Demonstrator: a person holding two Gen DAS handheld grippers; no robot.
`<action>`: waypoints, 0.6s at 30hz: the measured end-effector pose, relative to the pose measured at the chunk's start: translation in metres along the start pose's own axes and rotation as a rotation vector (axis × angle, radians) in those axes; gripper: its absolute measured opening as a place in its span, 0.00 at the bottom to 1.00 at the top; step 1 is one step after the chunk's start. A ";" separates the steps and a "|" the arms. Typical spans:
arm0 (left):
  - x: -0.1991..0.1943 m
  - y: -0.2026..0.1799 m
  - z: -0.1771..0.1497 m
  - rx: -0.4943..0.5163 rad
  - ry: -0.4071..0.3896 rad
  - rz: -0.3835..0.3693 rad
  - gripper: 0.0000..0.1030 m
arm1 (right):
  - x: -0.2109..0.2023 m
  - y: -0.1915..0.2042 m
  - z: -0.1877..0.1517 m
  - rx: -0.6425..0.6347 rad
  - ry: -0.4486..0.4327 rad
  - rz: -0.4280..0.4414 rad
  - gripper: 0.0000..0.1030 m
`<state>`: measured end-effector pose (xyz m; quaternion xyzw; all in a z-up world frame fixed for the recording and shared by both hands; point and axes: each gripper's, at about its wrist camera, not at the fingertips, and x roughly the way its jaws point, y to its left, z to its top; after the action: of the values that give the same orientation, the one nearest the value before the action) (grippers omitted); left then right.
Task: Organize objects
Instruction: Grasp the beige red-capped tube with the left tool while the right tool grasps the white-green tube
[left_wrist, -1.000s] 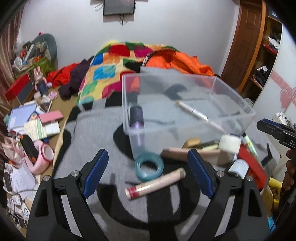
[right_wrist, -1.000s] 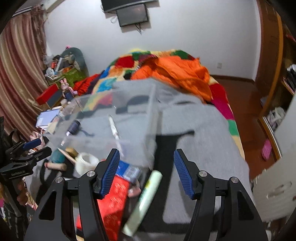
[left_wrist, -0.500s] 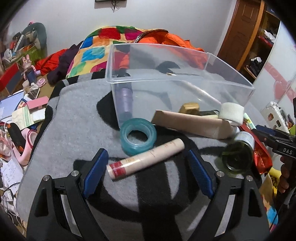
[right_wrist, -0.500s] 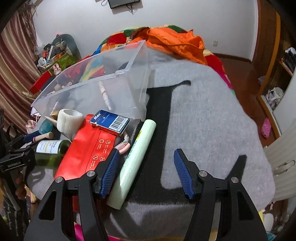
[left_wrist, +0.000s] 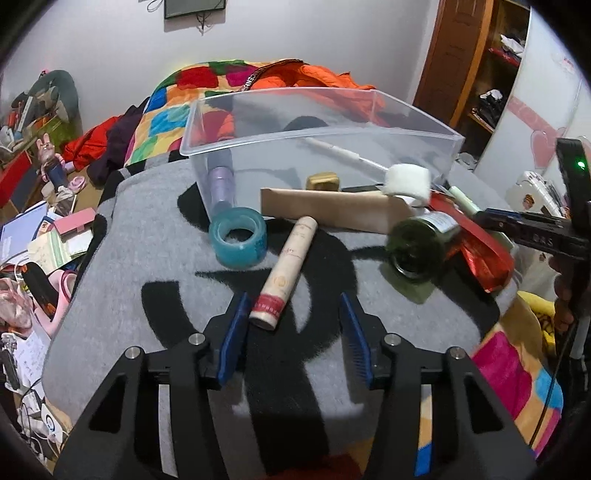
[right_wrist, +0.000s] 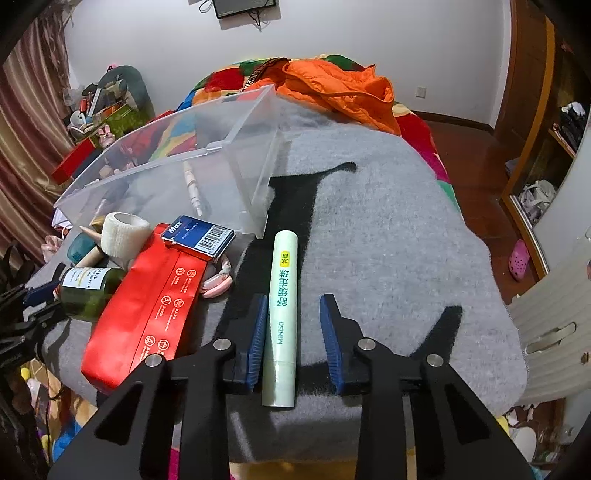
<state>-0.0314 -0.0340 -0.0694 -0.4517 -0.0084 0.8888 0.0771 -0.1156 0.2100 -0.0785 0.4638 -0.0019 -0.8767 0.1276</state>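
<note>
Clear bin (left_wrist: 317, 122) upright on grey blanket; cream tube (left_wrist: 286, 266), teal tape (left_wrist: 238, 242), green tube (right_wrist: 282, 314) lying flat beside it.

Home bedroom, lived-in and cluttered. Bed (right_wrist: 369, 206) fills frame centre, covered by grey blanket with black letters (left_wrist: 110, 266). Patchwork quilt (left_wrist: 173, 107) and orange jacket (right_wrist: 343, 92) heaped at upper centre. Wall-mounted screen (right_wrist: 243, 6) on white wall at top. Striped curtain (right_wrist: 22, 122) at left edge. Wooden door (left_wrist: 461, 55) and open shelves (right_wrist: 565, 122) at right. Pink slipper (right_wrist: 519, 258) on wooden floor, right.
</note>
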 end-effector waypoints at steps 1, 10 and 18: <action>0.004 0.002 0.003 -0.006 0.006 0.002 0.49 | 0.001 0.001 0.000 -0.002 -0.001 0.003 0.26; 0.023 -0.006 0.019 0.010 -0.007 -0.025 0.33 | 0.004 0.003 -0.001 -0.007 -0.017 -0.005 0.14; 0.021 -0.008 0.013 -0.045 -0.030 -0.033 0.14 | -0.010 -0.003 0.001 0.028 -0.059 0.005 0.14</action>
<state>-0.0536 -0.0224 -0.0780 -0.4395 -0.0369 0.8937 0.0817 -0.1119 0.2150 -0.0705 0.4397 -0.0189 -0.8895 0.1231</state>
